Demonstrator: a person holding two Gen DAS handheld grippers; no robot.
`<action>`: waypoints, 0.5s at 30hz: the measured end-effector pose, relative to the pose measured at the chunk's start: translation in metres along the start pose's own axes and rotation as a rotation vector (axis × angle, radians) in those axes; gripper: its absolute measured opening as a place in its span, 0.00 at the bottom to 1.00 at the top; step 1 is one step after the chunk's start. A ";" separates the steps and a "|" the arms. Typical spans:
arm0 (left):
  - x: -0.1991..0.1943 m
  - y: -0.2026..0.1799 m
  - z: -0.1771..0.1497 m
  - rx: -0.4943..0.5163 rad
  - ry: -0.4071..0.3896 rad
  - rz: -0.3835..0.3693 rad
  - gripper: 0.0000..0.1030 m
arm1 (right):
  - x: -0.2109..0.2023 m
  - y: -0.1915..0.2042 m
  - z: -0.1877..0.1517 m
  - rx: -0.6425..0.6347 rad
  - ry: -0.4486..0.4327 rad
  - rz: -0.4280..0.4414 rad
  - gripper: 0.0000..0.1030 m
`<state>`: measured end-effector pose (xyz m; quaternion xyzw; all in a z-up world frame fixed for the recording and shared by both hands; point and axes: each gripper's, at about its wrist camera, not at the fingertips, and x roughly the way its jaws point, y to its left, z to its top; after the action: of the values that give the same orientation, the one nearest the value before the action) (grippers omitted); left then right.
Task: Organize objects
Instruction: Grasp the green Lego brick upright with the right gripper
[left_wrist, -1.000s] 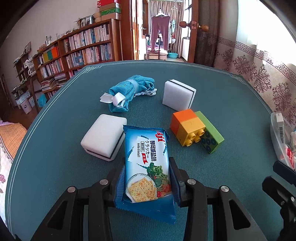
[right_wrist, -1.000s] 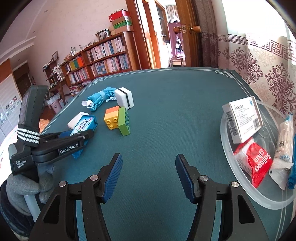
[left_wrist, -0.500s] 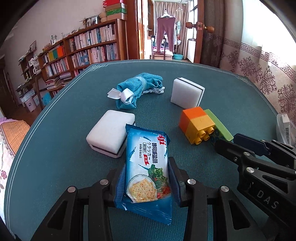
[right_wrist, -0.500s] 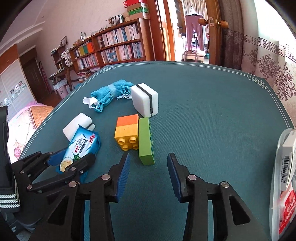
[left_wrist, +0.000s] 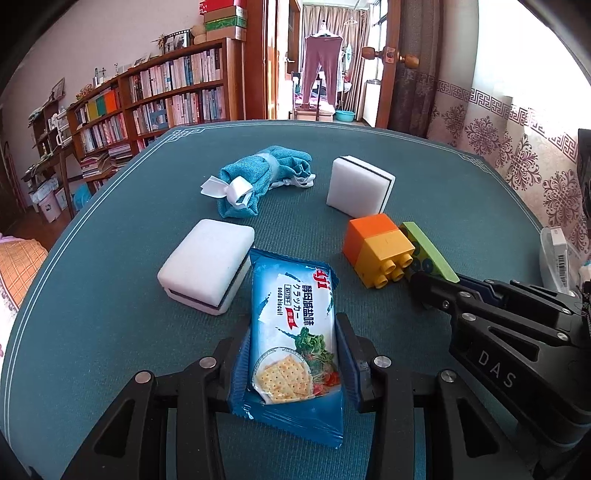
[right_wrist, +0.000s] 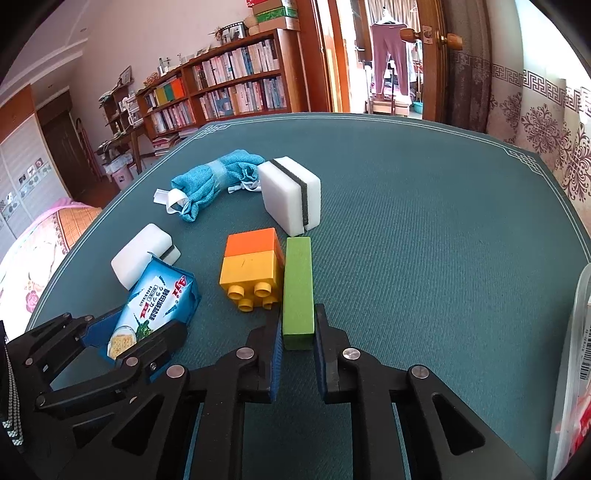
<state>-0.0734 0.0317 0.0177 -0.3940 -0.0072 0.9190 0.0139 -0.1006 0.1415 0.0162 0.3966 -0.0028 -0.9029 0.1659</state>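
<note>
- On the green table, the right gripper has just been closing, and its jaws now pinch the near end of a green block.
- Beside the block lies an orange and yellow brick, touching it.
- At left, the left gripper pinches a cracker packet across its width.
- Likely light, the block is stiff with smooth sides; the packet is crinkly and fragile.

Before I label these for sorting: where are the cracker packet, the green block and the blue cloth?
cracker packet (left_wrist: 291, 332): left wrist view, printed front.
green block (right_wrist: 298, 291): right wrist view, top face.
blue cloth (left_wrist: 255, 177): left wrist view, rolled middle.
</note>
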 end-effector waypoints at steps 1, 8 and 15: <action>-0.001 -0.001 0.000 0.000 -0.004 -0.003 0.42 | -0.002 -0.001 -0.002 0.007 -0.002 0.000 0.15; -0.007 -0.008 -0.002 0.023 -0.032 -0.028 0.42 | -0.024 -0.006 -0.020 0.046 -0.030 -0.003 0.15; -0.009 -0.012 -0.004 0.031 -0.033 -0.051 0.42 | -0.053 -0.012 -0.034 0.088 -0.066 0.000 0.15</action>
<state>-0.0643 0.0434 0.0219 -0.3784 -0.0031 0.9246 0.0433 -0.0462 0.1728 0.0296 0.3736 -0.0477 -0.9144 0.1482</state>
